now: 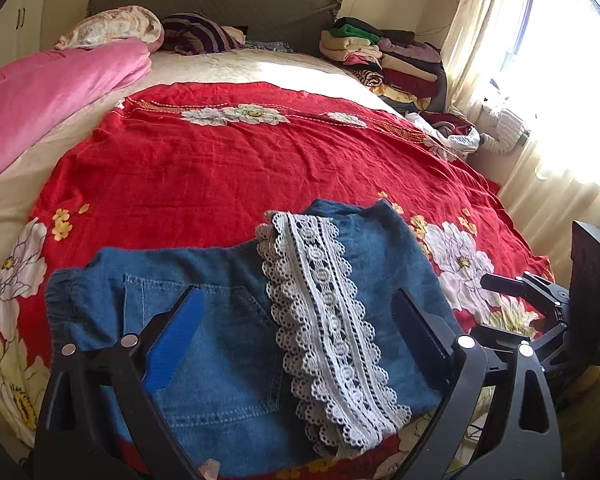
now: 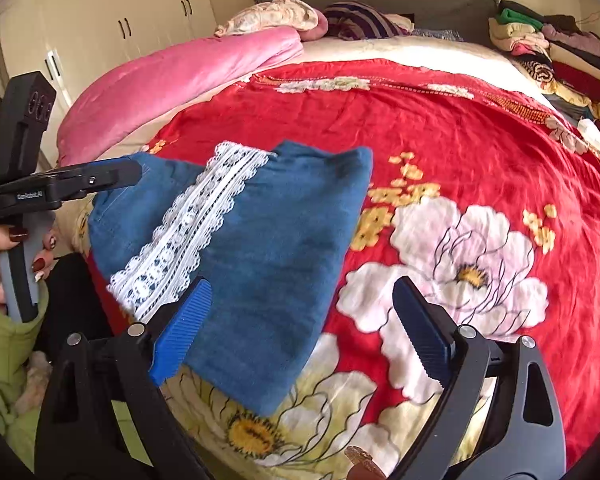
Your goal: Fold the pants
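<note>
**Pants folded and let go, little left to do**

From the left wrist we see the pants (image 1: 228, 332) lying as a compact denim bundle on the red bedspread (image 1: 204, 160), close to the near edge of the bed, with the white lace trim (image 1: 324, 320) running across the top layer. Our left gripper (image 1: 296, 320) hangs over them with its fingers wide apart and nothing between the pads.

From the right wrist the same bundle sits toward the near left part of the bedspread, its edges fairly square. Our right gripper (image 2: 300, 312) also stands spread open, holding nothing, one pad over the denim and the other over a printed flower (image 2: 452, 264). We judge the folding essentially done; at most a tidy-up or moving the bundle aside remains.
</note>
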`<state>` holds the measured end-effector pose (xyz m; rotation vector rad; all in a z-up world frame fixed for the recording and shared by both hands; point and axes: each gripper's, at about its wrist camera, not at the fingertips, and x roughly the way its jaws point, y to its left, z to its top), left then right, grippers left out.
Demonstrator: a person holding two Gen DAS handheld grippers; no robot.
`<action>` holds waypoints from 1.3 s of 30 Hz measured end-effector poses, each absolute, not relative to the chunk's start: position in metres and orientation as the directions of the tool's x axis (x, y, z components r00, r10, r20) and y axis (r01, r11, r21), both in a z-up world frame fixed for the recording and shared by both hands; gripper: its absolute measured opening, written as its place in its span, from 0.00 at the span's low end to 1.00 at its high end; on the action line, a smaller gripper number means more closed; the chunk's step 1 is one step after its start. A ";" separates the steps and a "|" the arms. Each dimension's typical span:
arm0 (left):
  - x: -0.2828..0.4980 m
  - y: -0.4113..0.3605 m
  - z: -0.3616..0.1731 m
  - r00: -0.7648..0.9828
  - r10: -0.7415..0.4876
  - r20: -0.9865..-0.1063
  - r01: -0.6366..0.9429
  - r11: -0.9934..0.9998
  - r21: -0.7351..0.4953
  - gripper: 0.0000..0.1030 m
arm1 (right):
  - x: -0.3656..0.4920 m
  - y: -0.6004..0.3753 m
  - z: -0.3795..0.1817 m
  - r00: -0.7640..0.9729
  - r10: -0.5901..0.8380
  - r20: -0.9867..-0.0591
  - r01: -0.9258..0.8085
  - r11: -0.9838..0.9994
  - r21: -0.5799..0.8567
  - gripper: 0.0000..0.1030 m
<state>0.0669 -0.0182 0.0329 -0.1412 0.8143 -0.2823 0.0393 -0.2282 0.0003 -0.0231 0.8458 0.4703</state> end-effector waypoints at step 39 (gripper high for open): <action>0.026 -0.042 -0.039 0.481 -0.339 -0.809 0.195 0.940 -0.278 0.29 | 0.009 -0.209 -0.017 0.585 0.379 -0.717 -0.452 0.886 0.099 0.74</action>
